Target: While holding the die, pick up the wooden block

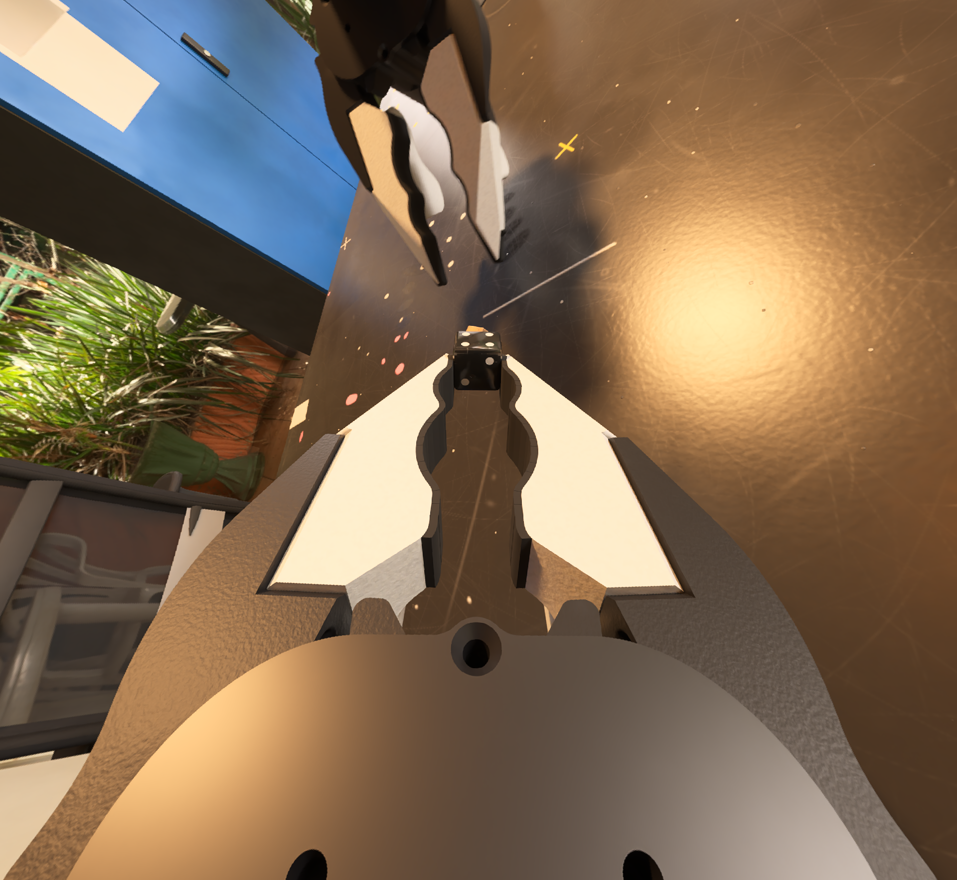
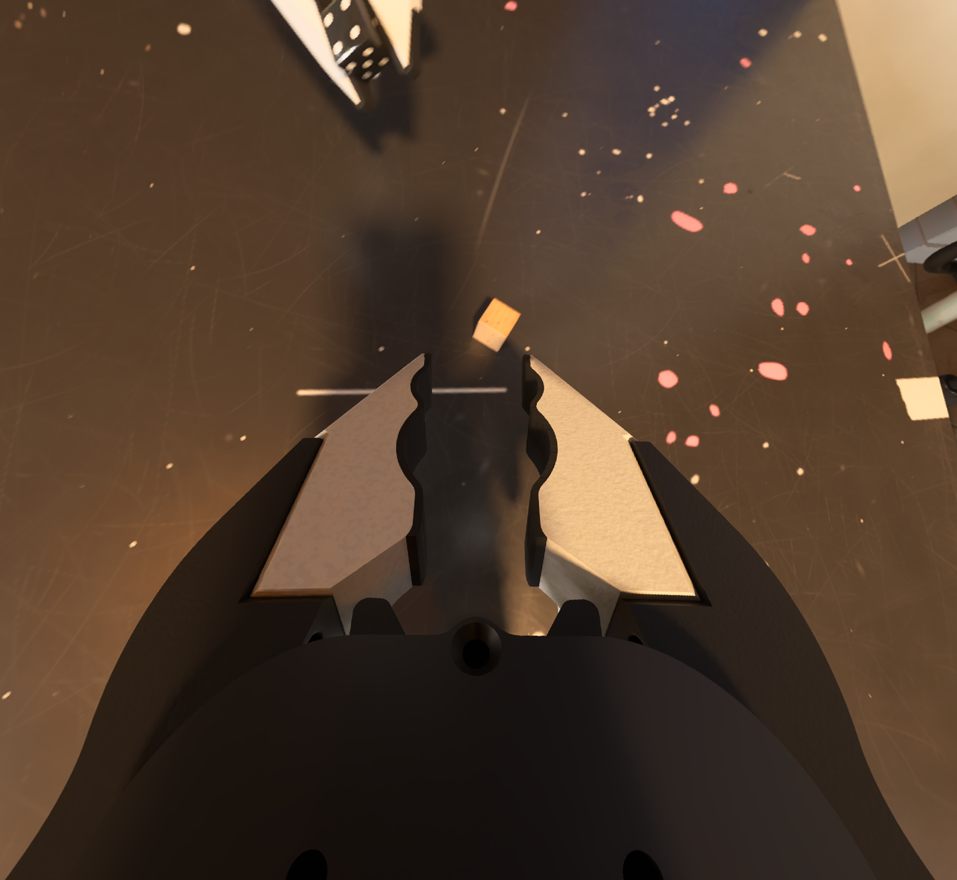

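We're looking down both wrist cams. Left tongs (image 1: 477, 358) are clamped on the die (image 1: 477, 367), black w/ white pips, pinched right at the fingertips, held above the table (image 1: 777, 441). Same grip shows far off in the right cam: die (image 2: 354, 40) wedged between the pale fingers of the left tongs (image 2: 383, 78), clear of the surface, shadow beneath.

Right tongs (image 2: 476, 360) stand apart, nothing between them. The wooden block (image 2: 496, 324), small light cube, sits on the table (image 2: 155, 234) just past the tips, a bit toward the right finger, turned corner-on, not touching either. In the left cam we see the right tongs (image 1: 468, 270) pointing down near the surface, fingers spread; only a sliver of the wooden block (image 1: 474, 328) peeks out behind the die.

Table is dark, scratched, speckled w/ pink and pale paint spots (image 2: 686, 222). Blue cabinet (image 1: 181, 104) beyond the table edge.
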You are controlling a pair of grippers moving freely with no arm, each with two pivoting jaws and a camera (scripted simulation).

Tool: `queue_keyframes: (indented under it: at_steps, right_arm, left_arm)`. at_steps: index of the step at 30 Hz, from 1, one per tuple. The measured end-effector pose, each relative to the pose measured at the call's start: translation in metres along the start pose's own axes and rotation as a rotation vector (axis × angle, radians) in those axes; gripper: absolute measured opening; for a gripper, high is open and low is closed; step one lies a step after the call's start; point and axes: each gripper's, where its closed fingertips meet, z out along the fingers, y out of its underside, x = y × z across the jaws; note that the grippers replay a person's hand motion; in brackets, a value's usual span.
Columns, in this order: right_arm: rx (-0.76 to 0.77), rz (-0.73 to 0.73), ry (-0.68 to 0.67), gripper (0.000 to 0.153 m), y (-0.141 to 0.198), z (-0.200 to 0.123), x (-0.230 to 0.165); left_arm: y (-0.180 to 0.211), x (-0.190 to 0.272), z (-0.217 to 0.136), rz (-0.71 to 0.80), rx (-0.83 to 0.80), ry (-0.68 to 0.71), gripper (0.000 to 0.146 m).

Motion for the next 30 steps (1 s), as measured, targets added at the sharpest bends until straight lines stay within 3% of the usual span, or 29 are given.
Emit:
queue_keyframes:
  at_steps: [2, 8, 14, 21, 24, 30]
  right_arm:
    - [0.027, 0.013, 0.011, 0.03, 0.002, 0.005, 0.009]
    - [-0.103, 0.006, 0.069, 0.02, 0.03, 0.02, 0.023]
    - [-0.183, -0.041, -0.061, 0.015, 0.033, 0.008, -0.008]
    - [-0.161, -0.06, 0.008, 0.034, 0.027, -0.014, -0.001]
    - [-0.22, -0.081, 0.029, 0.04, 0.039, -0.007, 0.002]
    - [-0.196, -0.06, -0.021, 0.051, 0.036, 0.005, -0.002]
  left_arm:
    - [0.0, 0.002, 0.002, 0.002, -0.006, 0.009, 0.016]
    - [0.001, 0.005, 0.004, 0.017, -0.026, 0.017, 0.016]
    - [0.003, 0.002, 0.002, 0.004, -0.023, 0.008, 0.016]
    - [0.004, 0.002, 0.001, 0.008, -0.038, 0.009, 0.016]
    - [0.005, 0.005, 0.004, 0.012, -0.046, 0.019, 0.016]
    - [0.005, 0.006, 0.004, 0.017, -0.054, 0.026, 0.016]
